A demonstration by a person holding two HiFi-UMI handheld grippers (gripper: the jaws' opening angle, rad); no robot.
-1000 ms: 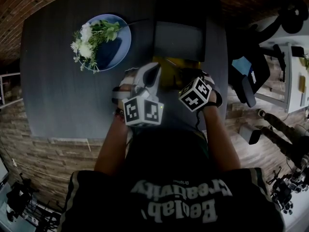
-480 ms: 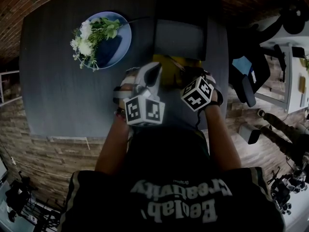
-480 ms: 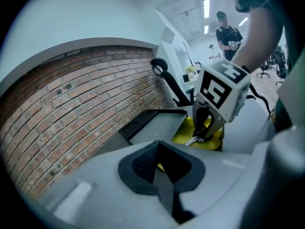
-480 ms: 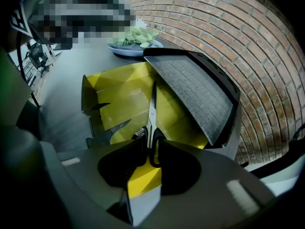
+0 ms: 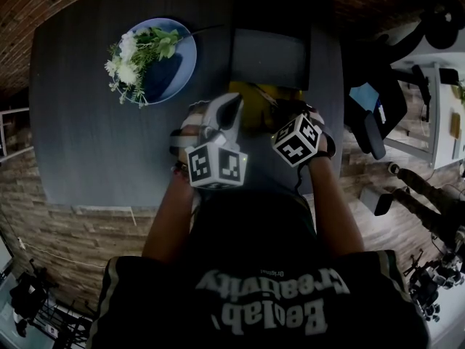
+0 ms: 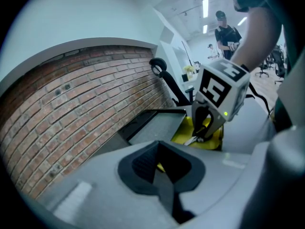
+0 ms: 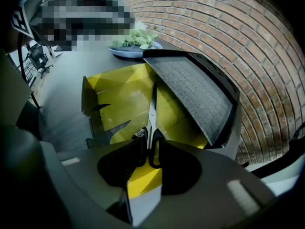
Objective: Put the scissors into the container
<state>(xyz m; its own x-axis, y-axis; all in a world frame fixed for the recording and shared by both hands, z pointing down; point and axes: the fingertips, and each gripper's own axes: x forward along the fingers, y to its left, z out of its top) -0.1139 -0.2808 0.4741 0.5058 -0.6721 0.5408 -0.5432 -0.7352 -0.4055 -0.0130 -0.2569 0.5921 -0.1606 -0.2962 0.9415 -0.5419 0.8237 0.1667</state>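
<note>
Right gripper [image 7: 147, 151]: jaws closed on the scissors' black handles, held above the near edge of the yellow container.
Scissors [image 7: 152, 109]: blades together, pointing away from the gripper over the container's open inside; whether the tips touch its floor cannot be told. The handle loops are mostly buried between the pads.
Yellow container [image 7: 119, 97]: open on top, flaps standing at its sides. In the head view both grippers cover most of it and only a yellow strip shows.
Left gripper [image 6: 159, 168]: jaws together with nothing between them, just left of the container and aimed across it at the right gripper.
Black tray [image 7: 195, 87]: grey-lined, directly behind the container, touching its far edge; its far corner is cut off in the right gripper view.
Blue plate [image 5: 174, 71]: on the table [image 5: 87, 144], far-left of the container and well apart from it.
Flowers [image 5: 138, 53]: white blooms and green leaves lying on the plate, overhanging its left rim.
Head view of scissors: hidden under the right gripper.
</note>
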